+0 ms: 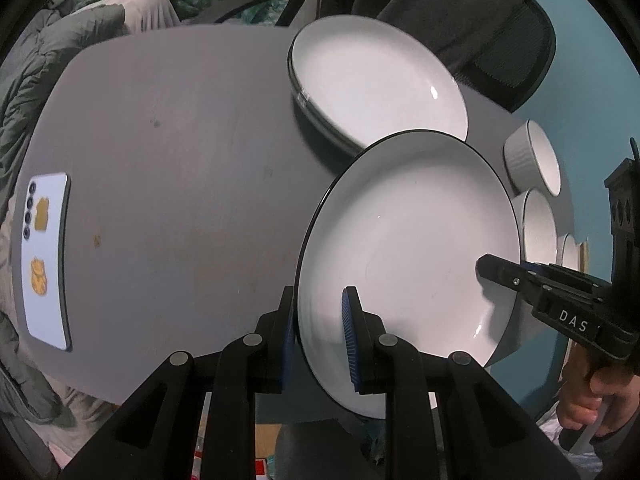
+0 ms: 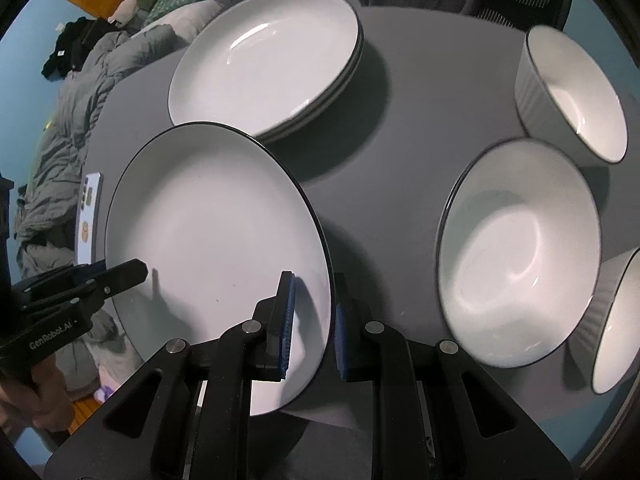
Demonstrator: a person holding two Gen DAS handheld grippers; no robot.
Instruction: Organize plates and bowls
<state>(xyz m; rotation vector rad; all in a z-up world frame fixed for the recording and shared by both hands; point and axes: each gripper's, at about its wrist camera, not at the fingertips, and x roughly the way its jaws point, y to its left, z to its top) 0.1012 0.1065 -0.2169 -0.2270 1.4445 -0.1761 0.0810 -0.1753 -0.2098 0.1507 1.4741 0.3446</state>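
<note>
Both grippers hold the same white plate (image 1: 408, 248) with a thin dark rim, at the near edge of the grey counter (image 1: 168, 152). The left gripper (image 1: 320, 332) has its jaws closed on the left rim of the plate, one blue pad above and one below. The right gripper (image 2: 314, 320) has its jaws closed on the right rim in the same way. Behind the plate a stack of plates (image 2: 264, 60) rests on the counter. To the right three white bowls (image 2: 520, 252) stand near each other. A phone (image 1: 46, 256) lies far to the left.
</note>
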